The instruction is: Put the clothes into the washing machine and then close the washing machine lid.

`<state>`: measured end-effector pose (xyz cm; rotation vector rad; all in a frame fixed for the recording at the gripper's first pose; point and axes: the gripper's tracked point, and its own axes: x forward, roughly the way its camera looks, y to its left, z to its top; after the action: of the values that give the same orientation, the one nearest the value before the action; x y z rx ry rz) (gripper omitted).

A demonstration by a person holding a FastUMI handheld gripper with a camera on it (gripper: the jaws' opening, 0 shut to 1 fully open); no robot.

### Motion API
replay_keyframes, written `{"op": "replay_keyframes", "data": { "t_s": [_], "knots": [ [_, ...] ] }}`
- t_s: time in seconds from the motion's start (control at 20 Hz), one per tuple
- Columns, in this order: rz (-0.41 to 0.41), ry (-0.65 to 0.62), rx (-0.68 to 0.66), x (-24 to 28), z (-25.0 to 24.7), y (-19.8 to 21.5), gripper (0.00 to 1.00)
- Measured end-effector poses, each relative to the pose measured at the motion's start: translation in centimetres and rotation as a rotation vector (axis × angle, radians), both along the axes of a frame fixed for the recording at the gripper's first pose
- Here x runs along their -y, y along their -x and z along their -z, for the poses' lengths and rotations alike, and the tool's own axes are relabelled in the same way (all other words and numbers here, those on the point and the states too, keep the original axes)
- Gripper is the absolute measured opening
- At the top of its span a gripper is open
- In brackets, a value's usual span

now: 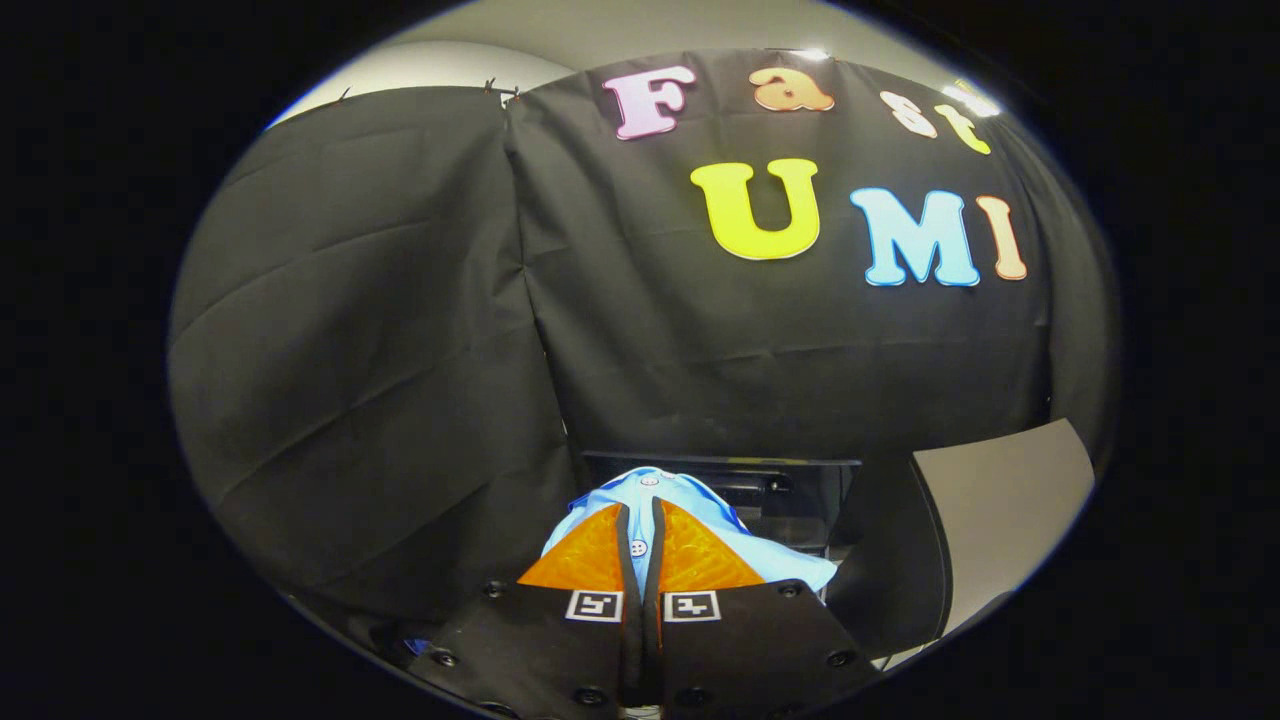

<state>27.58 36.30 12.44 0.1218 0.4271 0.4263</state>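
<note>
My gripper (641, 512) is shut on a light blue buttoned shirt (690, 505), and a strip of its cloth with a white button is pinched between the two fingers. The shirt bunches up around and just beyond the fingertips, held up off any surface. Right behind the shirt is the dark top of the washing machine (790, 490), its opening partly hidden by the cloth. To the right of the fingers the machine's grey lid (1000, 500) stands raised.
The booth's black cloth wall (400, 350) hangs close behind and to the left of the machine. A pale ceiling shows above the wall.
</note>
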Motion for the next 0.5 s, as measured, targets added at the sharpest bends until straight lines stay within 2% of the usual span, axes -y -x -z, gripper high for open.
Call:
{"op": "replay_keyframes", "data": {
  "t_s": [0.5],
  "knots": [
    [-0.007, 0.041, -0.112, -0.6, 8.4, -2.8, 0.01]
  ]
}}
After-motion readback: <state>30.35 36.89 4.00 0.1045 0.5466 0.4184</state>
